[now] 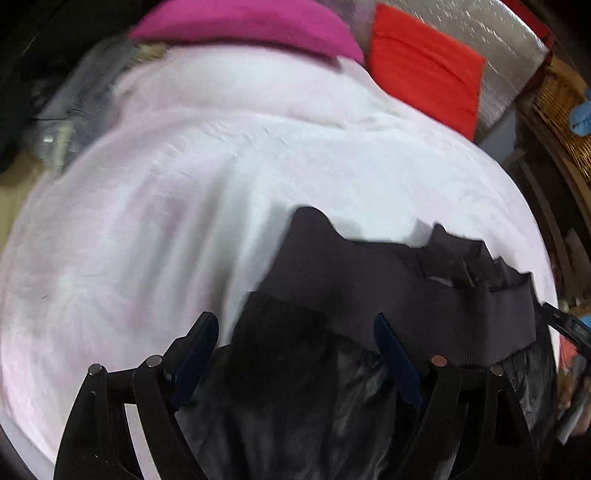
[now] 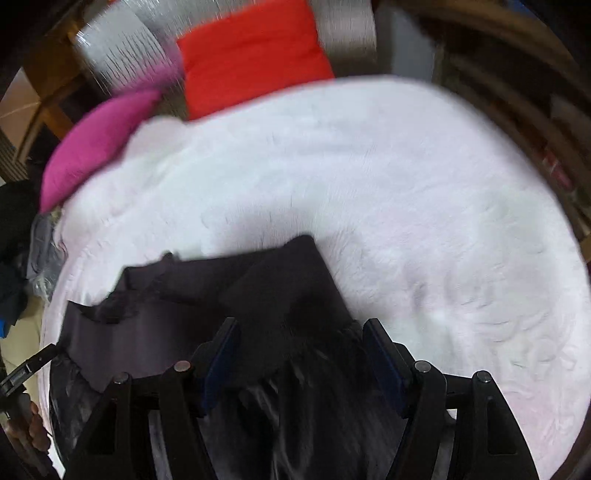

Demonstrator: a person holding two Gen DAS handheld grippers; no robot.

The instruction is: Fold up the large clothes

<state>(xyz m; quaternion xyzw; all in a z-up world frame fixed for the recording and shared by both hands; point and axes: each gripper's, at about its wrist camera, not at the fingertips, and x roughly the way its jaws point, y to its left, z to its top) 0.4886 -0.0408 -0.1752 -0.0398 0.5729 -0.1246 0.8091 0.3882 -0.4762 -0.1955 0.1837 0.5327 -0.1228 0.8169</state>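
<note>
A dark grey garment with a ribbed waistband [image 1: 388, 280] lies at the near edge of a white fluffy blanket [image 1: 184, 192]. My left gripper [image 1: 295, 339] is open, its fingers [image 1: 199, 343] on either side of the garment's left end. In the right wrist view the same garment [image 2: 229, 288] lies bunched on the blanket [image 2: 406, 206]. My right gripper [image 2: 299, 347] is open, its fingers [image 2: 380, 350] straddling the garment's right end. The cloth between the jaws looks loose. Both views are motion-blurred.
A folded red garment [image 1: 424, 62] and a folded magenta one [image 1: 243, 22] lie at the far edge; they also show in the right wrist view, red [image 2: 251, 55] and magenta [image 2: 96, 144]. A silvery mat [image 2: 118, 44], wicker furniture [image 1: 561, 110] and clutter [image 1: 66, 118] surround the blanket.
</note>
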